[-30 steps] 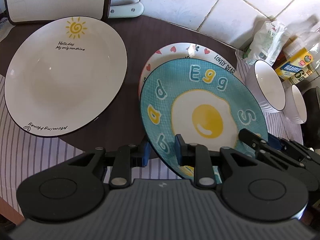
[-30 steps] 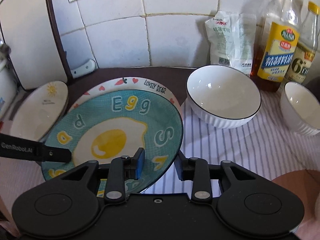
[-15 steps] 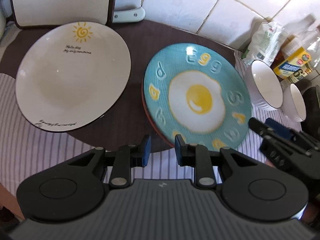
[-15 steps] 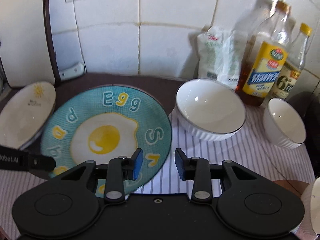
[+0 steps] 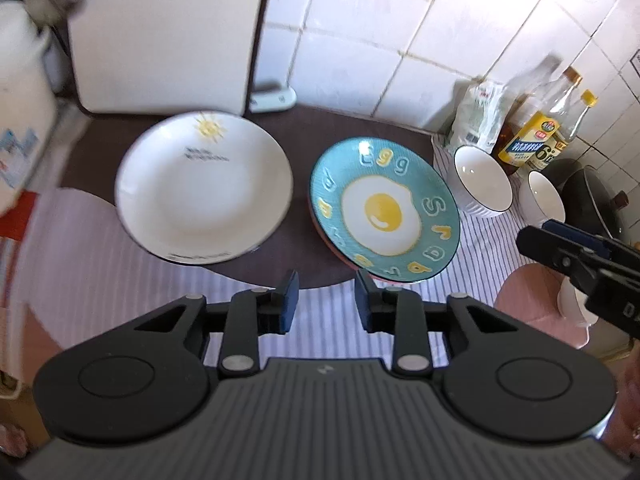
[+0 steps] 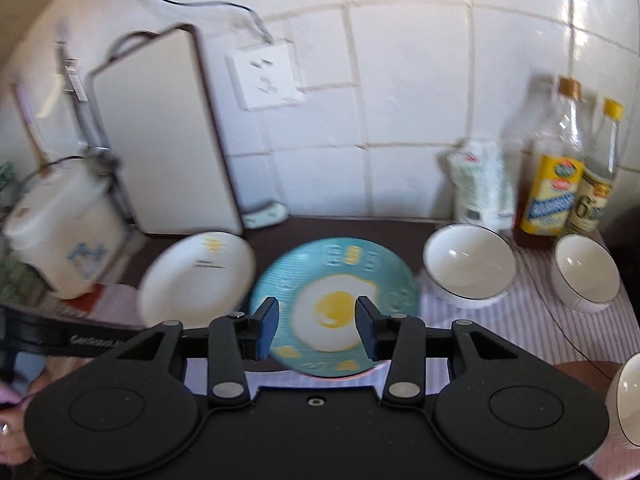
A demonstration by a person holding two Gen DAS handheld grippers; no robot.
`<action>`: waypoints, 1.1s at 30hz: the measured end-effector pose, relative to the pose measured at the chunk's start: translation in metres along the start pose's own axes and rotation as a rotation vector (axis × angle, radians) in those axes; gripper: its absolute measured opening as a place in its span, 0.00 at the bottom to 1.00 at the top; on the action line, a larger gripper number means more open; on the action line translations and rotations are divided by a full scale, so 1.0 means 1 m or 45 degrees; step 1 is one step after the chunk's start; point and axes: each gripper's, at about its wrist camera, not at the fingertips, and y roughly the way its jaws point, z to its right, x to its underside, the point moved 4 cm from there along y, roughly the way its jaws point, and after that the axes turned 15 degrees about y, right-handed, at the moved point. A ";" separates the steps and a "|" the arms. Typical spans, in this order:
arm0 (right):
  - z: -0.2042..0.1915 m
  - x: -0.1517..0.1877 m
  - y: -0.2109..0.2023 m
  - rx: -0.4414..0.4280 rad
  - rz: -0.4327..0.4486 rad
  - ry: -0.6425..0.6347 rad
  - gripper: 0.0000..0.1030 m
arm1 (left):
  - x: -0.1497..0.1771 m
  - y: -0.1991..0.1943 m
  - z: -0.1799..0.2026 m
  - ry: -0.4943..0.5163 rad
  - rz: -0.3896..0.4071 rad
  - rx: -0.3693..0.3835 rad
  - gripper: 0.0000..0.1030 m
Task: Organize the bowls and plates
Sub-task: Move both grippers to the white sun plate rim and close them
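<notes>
A teal plate with a fried-egg picture (image 5: 384,210) (image 6: 336,304) lies flat on the dark mat, stacked on a plate of which only a reddish rim (image 5: 332,252) shows. To its left sits a white plate with a sun drawing (image 5: 204,188) (image 6: 196,276). Two white bowls (image 5: 482,182) (image 5: 542,196) stand on the striped cloth to the right. My left gripper (image 5: 326,284) hovers above the near edge of the mat, its jaws opening with nothing between them. My right gripper (image 6: 316,312) (image 5: 560,248) hangs well above the egg plate, its jaws also opening and holding nothing.
A white cutting board (image 5: 160,36) leans on the tiled wall behind the sun plate, with a white pot (image 6: 64,236) to its left. Oil bottles (image 5: 536,140) and a bag (image 5: 478,116) stand at the back right beside a dark wok (image 5: 592,196). Another white bowl (image 6: 628,404) is at the near right.
The egg plate, held tilted over the heart-rimmed plate a second ago, now lies flat on it. Both grippers have let go, risen and pulled back, and their jaws have widened.
</notes>
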 end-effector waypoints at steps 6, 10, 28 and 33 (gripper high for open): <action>-0.037 0.013 -0.027 -0.104 0.022 -0.084 0.56 | 0.010 -0.041 -0.016 0.050 0.047 -0.053 0.39; -0.056 0.019 -0.036 -0.173 0.033 -0.127 0.64 | 0.015 -0.057 -0.029 0.082 0.060 -0.109 0.44; -0.084 0.052 0.040 -0.349 0.053 0.045 0.83 | 0.034 -0.025 -0.124 0.038 0.135 -0.226 0.75; -0.080 0.068 0.081 -0.333 0.027 0.159 0.83 | 0.039 0.000 -0.152 -0.026 0.191 -0.200 0.77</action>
